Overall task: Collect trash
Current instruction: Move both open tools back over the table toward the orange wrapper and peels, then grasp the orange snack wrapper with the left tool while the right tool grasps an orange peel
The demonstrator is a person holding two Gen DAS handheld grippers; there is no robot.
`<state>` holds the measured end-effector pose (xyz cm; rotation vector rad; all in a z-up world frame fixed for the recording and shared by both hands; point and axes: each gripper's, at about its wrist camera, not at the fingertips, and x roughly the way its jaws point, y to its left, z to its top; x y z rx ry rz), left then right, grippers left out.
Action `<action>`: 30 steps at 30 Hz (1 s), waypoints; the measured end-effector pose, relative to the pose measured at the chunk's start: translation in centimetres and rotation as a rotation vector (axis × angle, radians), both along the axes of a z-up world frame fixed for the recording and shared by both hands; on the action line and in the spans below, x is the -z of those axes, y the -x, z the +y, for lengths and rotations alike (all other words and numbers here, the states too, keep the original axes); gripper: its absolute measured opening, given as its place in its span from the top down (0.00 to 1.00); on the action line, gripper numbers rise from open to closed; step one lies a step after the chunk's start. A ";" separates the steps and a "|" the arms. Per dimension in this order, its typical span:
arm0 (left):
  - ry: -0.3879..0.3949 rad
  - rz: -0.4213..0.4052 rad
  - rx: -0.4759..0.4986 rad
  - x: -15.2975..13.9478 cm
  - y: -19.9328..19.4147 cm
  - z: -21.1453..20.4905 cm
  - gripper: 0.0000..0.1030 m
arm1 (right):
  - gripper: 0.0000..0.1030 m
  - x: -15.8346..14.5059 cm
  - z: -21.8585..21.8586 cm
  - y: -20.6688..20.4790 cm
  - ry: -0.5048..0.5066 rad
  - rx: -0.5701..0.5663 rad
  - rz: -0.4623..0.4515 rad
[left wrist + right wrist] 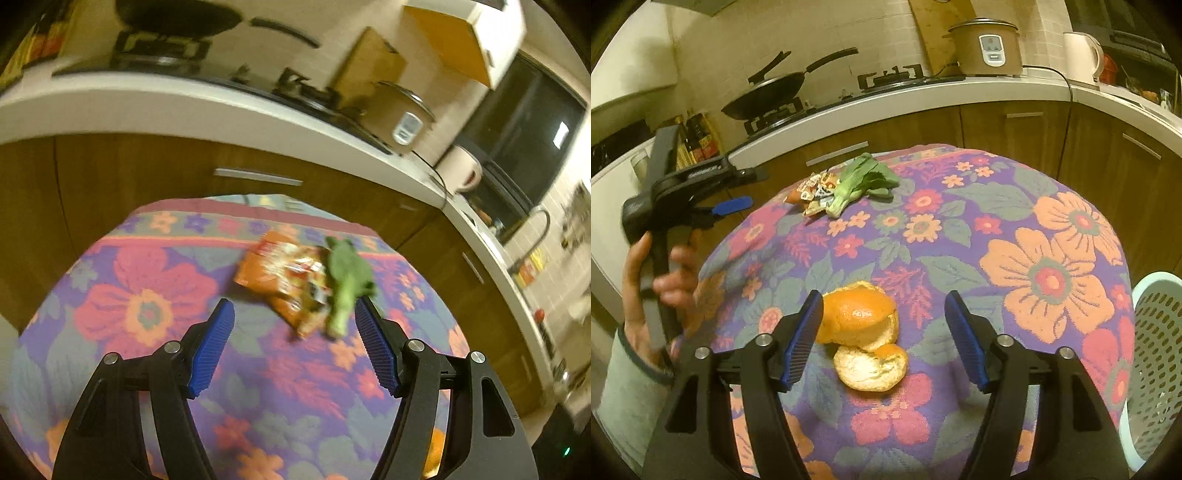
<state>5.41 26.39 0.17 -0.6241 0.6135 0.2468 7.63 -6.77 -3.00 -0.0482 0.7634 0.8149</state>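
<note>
While poised over the flowered bench (1052, 280), right tongs (882, 306) gape wide astride orange peel (866, 334), ungripped; left tongs (293, 310) gape empty, short of wrapper (284, 277) and greens (347, 280) beyond the peel.

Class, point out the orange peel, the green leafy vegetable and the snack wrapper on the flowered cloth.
orange peel (862, 317): right wrist view, its outer skin.
green leafy vegetable (866, 179): right wrist view, its leaves.
snack wrapper (275, 269): left wrist view, its printed front.
</note>
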 end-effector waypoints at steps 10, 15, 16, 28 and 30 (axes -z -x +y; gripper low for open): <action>0.017 0.116 0.050 2.8 -6.9 2.3 0.34 | 0.31 0.5 0.7 -0.3 0.025 -0.028 0.027; -0.014 0.149 0.050 4.4 -8.4 1.7 0.61 | 0.28 0.9 1.5 -0.2 0.066 -0.040 0.029; -0.028 0.143 0.059 4.3 -8.4 1.5 0.67 | 0.28 1.0 1.7 -0.1 0.079 -0.045 0.027; -0.014 0.030 0.151 1.7 -4.1 0.0 0.88 | 0.28 1.9 2.5 0.1 0.143 -0.065 0.056; 0.004 0.012 0.172 1.6 -3.1 -0.3 0.92 | 0.28 2.0 2.6 -0.1 0.145 -0.066 0.066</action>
